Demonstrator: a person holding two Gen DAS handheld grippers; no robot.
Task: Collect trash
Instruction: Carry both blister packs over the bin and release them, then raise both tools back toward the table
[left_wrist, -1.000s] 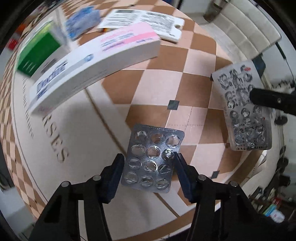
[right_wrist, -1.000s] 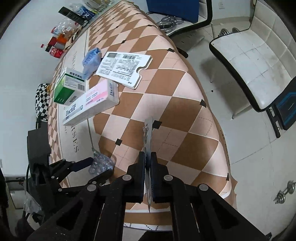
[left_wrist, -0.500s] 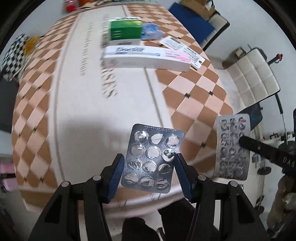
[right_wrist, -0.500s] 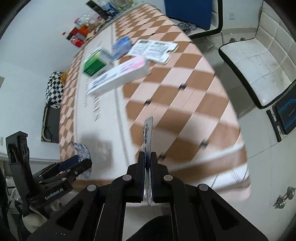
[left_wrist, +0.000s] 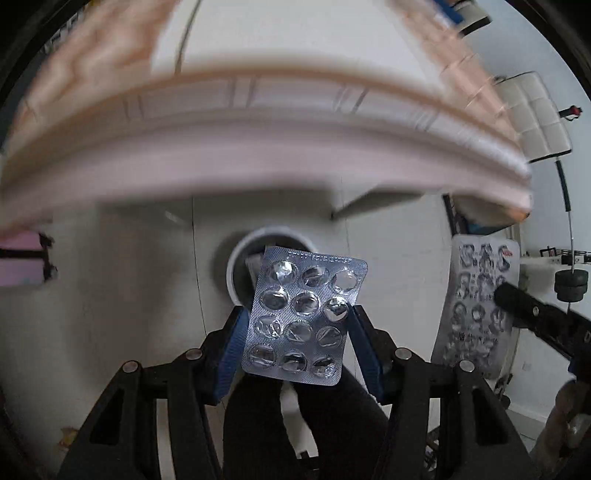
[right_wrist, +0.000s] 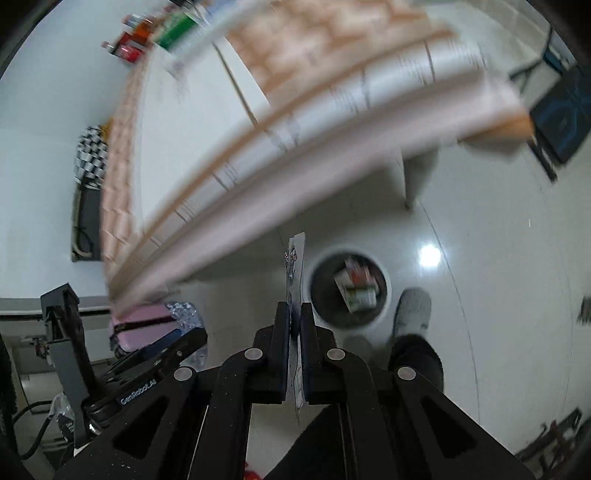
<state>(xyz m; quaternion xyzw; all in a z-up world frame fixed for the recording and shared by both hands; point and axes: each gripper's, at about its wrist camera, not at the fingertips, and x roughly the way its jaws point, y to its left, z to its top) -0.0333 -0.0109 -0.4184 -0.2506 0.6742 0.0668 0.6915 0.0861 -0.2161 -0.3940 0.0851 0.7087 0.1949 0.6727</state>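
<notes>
My left gripper (left_wrist: 295, 325) is shut on a silver blister pack (left_wrist: 304, 314) with emptied pockets, gripped by its side edges. It hangs over a round white trash bin (left_wrist: 243, 251) on the floor, partly hiding it. My right gripper (right_wrist: 294, 317) is shut on a second, printed blister sheet (right_wrist: 295, 258), seen edge-on. That printed blister sheet (left_wrist: 476, 302) also shows at the right of the left wrist view. In the right wrist view the trash bin (right_wrist: 384, 306) stands just right of the fingers, with small boxes (right_wrist: 356, 284) inside. The left gripper (right_wrist: 177, 332) shows at lower left.
The table edge with its checkered cloth (left_wrist: 258, 122) runs blurred across the top of both views. A person's white shoe (right_wrist: 412, 310) and dark trouser leg (right_wrist: 417, 358) stand beside the bin. A white padded chair (left_wrist: 535, 118) is at the right, a dumbbell (left_wrist: 570, 284) on the floor.
Both grippers have swung off the table top and down past its edge, still holding their blister packs. The floor and the trash bin have come into view below them.
</notes>
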